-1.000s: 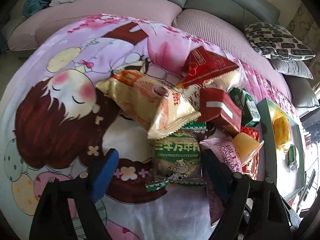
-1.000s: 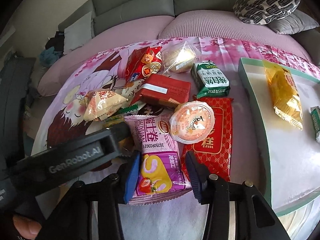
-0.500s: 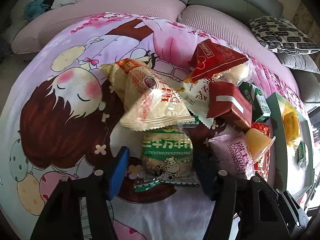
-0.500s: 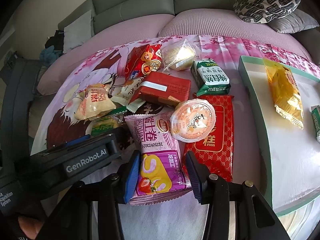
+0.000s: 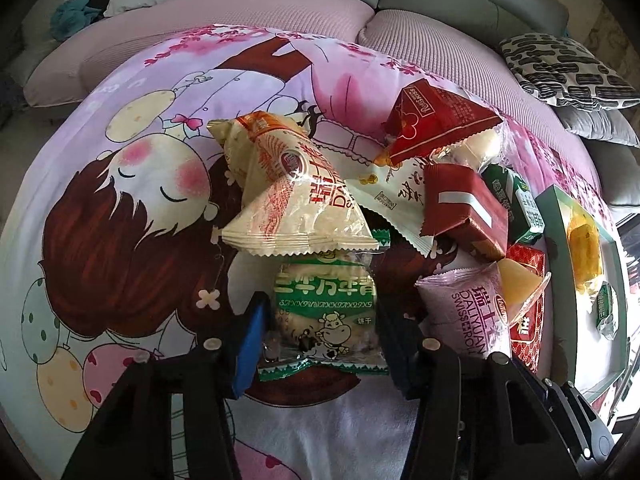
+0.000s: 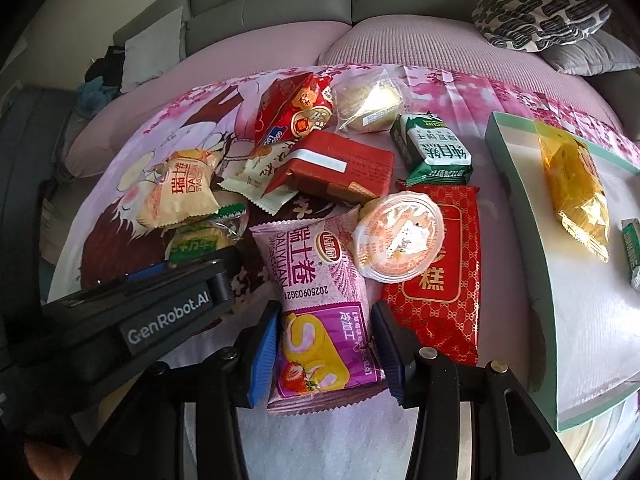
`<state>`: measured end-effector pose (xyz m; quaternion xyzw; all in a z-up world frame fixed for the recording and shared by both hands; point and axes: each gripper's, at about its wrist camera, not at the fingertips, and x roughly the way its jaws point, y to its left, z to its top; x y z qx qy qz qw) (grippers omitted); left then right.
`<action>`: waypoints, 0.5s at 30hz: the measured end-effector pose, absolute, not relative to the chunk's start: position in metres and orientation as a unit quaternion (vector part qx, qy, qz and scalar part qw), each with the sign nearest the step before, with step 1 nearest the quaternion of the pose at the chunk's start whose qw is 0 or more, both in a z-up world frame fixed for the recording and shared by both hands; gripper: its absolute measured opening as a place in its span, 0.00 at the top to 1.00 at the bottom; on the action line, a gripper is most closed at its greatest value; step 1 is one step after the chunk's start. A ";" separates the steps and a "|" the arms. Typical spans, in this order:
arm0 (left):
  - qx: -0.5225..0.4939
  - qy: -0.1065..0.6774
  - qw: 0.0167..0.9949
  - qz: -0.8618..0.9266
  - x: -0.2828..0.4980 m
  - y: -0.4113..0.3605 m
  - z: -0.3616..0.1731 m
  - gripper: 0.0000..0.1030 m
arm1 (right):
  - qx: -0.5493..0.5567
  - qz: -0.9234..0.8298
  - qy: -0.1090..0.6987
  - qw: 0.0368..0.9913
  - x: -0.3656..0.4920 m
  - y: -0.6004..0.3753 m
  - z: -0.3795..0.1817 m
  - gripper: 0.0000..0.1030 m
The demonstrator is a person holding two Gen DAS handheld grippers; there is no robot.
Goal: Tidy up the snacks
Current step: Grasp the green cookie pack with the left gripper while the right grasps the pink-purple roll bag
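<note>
Jaws open around green biscuit pack [image 5: 326, 312] and pink roll pack [image 6: 320, 304], tray [image 6: 516, 216] holding yellow packet [image 6: 576, 188]

Pink cartoon-girl blanket [image 5: 132, 168]; green-and-clear biscuit packet [image 5: 326, 312]; pink Swiss-roll packet [image 6: 320, 304]; red gold-patterned packet [image 6: 444, 292]; mint-green tray [image 6: 520, 216].

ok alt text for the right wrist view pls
The right claw sits open around a pink swiss roll packet on a cartoon blanket, with mixed snacks piled behind and a green tray holding a yellow packet at right.
</note>
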<state>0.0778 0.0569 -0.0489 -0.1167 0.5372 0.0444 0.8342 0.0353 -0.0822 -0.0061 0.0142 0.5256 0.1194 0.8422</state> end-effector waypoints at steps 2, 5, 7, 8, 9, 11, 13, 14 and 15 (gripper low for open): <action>-0.117 0.537 0.834 0.045 0.078 0.057 -0.049 0.47 | 0.006 0.117 0.526 0.842 0.035 -0.077 -0.008 0.52; -0.116 0.537 0.834 0.045 0.077 0.060 -0.048 0.47 | -0.003 0.111 0.531 0.840 0.036 -0.073 -0.013 0.52; -0.115 0.537 0.834 0.046 0.077 0.057 -0.049 0.47 | -0.007 0.110 0.531 0.840 0.036 -0.072 -0.012 0.52; -0.115 0.537 0.834 0.046 0.077 0.058 -0.048 0.47 | -0.007 0.110 0.531 0.840 0.036 -0.072 -0.013 0.52; -0.115 0.537 0.834 0.046 0.077 0.058 -0.048 0.47 | -0.006 0.110 0.531 0.840 0.037 -0.072 -0.013 0.52; -0.113 0.537 0.835 0.047 0.078 0.056 -0.049 0.47 | -0.008 0.109 0.531 0.840 0.036 -0.072 -0.013 0.53; -0.111 0.537 0.835 0.047 0.078 0.055 -0.050 0.47 | -0.009 0.109 0.530 0.841 0.036 -0.072 -0.013 0.53; -0.111 0.537 0.835 0.047 0.079 0.054 -0.050 0.47 | -0.009 0.109 0.530 0.841 0.036 -0.072 -0.013 0.53; -0.113 0.536 0.835 0.047 0.079 0.054 -0.051 0.47 | -0.008 0.109 0.529 0.841 0.036 -0.072 -0.012 0.54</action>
